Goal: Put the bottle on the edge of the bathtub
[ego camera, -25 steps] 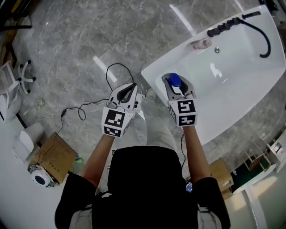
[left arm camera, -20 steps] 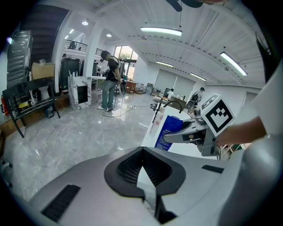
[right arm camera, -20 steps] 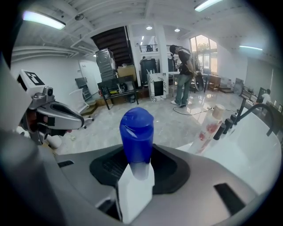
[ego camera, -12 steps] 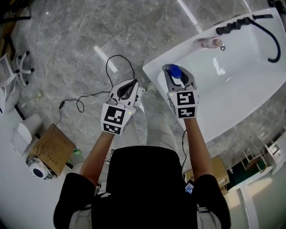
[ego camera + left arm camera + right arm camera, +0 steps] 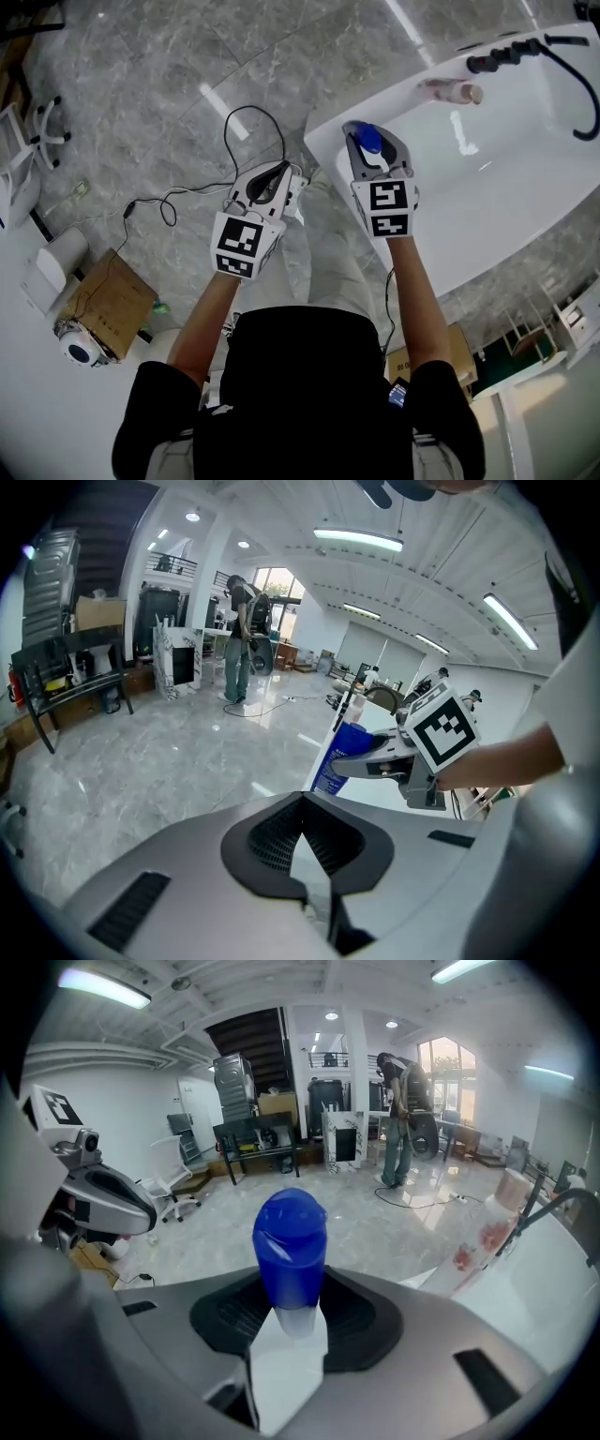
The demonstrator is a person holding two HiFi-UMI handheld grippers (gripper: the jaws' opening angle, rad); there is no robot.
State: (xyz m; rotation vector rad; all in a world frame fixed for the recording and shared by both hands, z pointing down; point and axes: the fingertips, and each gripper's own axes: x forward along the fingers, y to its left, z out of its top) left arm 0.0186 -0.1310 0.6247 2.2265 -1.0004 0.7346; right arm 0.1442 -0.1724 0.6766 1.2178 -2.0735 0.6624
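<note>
A white bottle with a blue cap [image 5: 368,141] stands up between the jaws of my right gripper [image 5: 372,150], which is shut on it. In the head view it hangs over the near corner of the white bathtub [image 5: 525,187]. The blue cap [image 5: 291,1241] fills the middle of the right gripper view. From the left gripper view, the bottle's blue label [image 5: 337,757] shows at the right gripper's tip. My left gripper [image 5: 270,178] is to the left over the grey floor, shut and empty; its jaws [image 5: 302,808] meet.
A pink flowered bottle [image 5: 450,91] lies on the tub's far rim beside black tap handles [image 5: 506,53] and a black hose [image 5: 586,103]. A black cable [image 5: 234,150], a cardboard box [image 5: 98,309] and a white chair [image 5: 28,155] are on the marble floor. A person [image 5: 239,639] stands far off.
Both grippers have shifted up a little in the head view, and the tub has slid right in it. The right gripper still holds the bottle, now nearer the tub's corner.
</note>
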